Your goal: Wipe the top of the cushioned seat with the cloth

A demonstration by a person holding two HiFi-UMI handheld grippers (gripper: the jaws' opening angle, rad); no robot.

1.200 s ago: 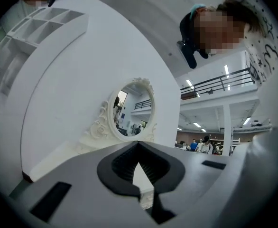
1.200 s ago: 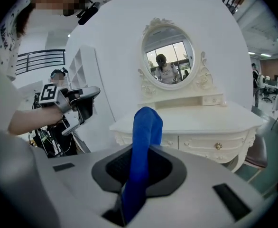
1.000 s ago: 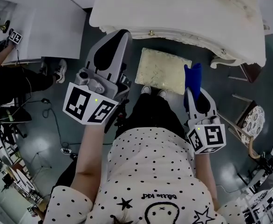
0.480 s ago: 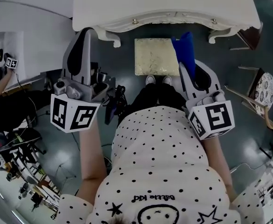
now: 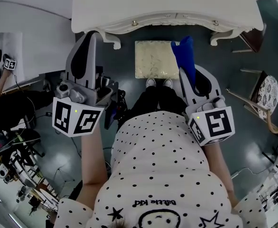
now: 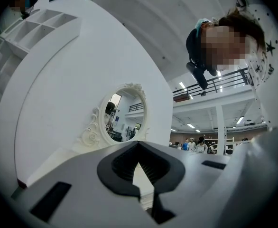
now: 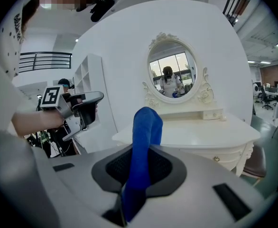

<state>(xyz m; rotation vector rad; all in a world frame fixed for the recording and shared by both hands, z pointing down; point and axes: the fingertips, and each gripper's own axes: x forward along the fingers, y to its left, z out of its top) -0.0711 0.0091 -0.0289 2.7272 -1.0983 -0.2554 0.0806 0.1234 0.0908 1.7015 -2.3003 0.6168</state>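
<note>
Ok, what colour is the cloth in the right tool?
The cloth is solid bright blue, clearest in the right gripper view.

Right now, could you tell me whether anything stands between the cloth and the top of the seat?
Nothing visible does. The cloth, clamped in the right gripper, shows at the right edge of the seat in the head view, and the cushion top looks bare.
</note>
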